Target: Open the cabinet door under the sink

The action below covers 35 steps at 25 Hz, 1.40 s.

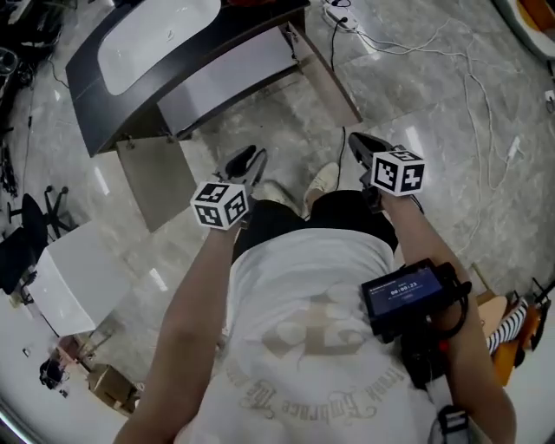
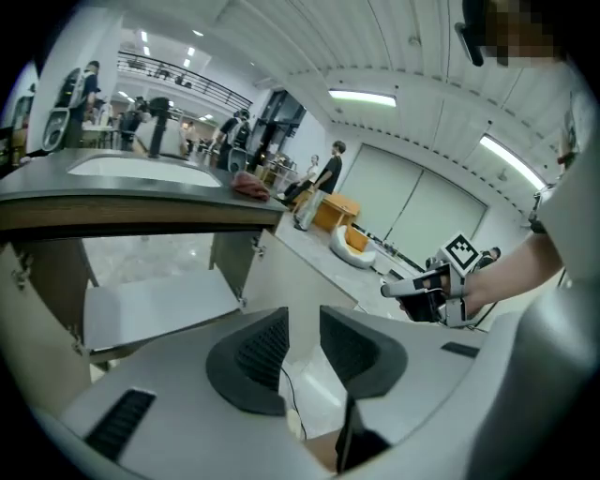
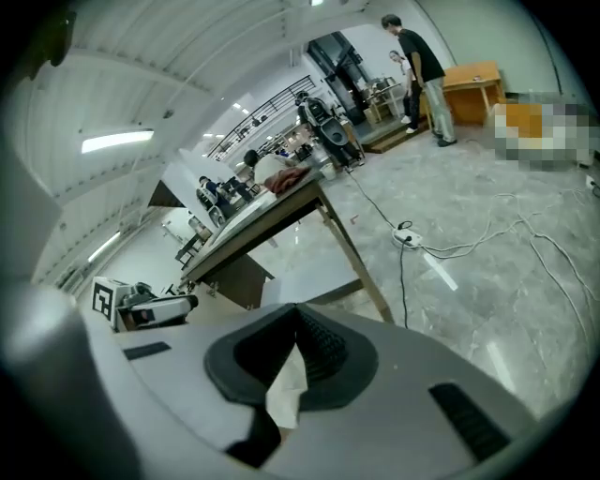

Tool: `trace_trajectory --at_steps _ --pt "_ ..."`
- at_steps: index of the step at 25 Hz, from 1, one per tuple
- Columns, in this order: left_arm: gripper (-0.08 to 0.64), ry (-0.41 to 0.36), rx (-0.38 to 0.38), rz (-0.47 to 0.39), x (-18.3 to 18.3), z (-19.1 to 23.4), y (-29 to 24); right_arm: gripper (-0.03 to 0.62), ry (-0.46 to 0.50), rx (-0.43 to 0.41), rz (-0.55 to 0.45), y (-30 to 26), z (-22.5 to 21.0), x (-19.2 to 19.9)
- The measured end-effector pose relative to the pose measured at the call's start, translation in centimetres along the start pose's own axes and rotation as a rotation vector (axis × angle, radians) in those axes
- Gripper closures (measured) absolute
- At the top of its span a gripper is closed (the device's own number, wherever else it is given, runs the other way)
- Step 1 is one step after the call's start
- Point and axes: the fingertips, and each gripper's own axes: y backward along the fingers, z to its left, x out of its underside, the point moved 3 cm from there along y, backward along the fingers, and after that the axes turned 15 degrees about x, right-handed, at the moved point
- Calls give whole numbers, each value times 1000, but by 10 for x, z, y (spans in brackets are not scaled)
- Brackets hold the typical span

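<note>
The head view's top edge cuts off sink (image 1: 156, 35) and countertop (image 1: 82, 100); distant people (image 2: 150, 117) are too small to tell.

Floor (image 1: 416, 95): polished grey stone-look tiles, glossy, with light reflections. Standing or lying directly on it:
- sink cabinet (image 1: 91, 95), dark top, both doors swung out, at the far side in the head view
- white cables (image 1: 469, 95), loose loops right of the cabinet, near a white power strip (image 1: 340, 16)
- white box (image 1: 74, 277), left
- black office chair (image 1: 39, 217), just beyond the box
- cardboard box (image 1: 111, 386), lower left
- person's pale shoes (image 1: 323, 180), centre
</note>
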Motion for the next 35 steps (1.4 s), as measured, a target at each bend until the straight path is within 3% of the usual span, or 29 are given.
trace_trajectory --at_steps 7,12,16,22,35 --pt "543 55 -164 -165 9 0 92 578 161 -255 -45 0 105 -31" --pt "551 8 -204 -255 11 -6 175 578 299 -394 -114 15 210 -36" --pt "551 4 -210 -271 9 -22 201 578 357 -468 -144 34 250 -43" --pt "551 -21 -207 -295 0 -35 224 578 419 -495 -166 50 272 -37" --pt "551 -70 -134 -250 -7 -31 223 580 401 -400 -206 61 259 -19"
